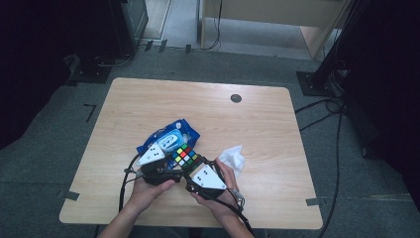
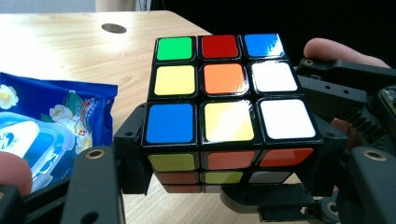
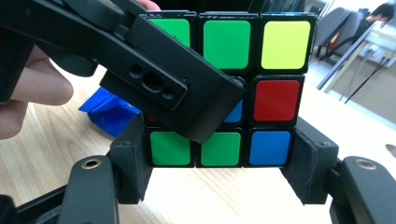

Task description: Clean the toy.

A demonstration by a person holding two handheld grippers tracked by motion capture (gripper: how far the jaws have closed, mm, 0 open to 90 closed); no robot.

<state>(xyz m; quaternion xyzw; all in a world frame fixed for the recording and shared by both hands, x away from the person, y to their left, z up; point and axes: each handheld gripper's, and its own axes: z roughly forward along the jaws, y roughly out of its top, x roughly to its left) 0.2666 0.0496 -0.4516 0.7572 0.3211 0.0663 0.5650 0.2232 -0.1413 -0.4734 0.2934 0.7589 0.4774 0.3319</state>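
Both grippers, left [image 2: 219, 186] and right [image 3: 219, 182], clamp your cube [image 1: 186, 155], opposed grips bracing one layer for twisting.

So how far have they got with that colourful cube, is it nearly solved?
Not nearly. The cube is already off the table, clamped by both the left gripper and the right gripper, each gripping a bottom layer. Its faces are mixed: the top shows green, red, blue, yellow, orange and white squares. What is in hand looks like twisting a layer; sorting the colours remains. The blue wipes packet and crumpled tissue lie alongside.
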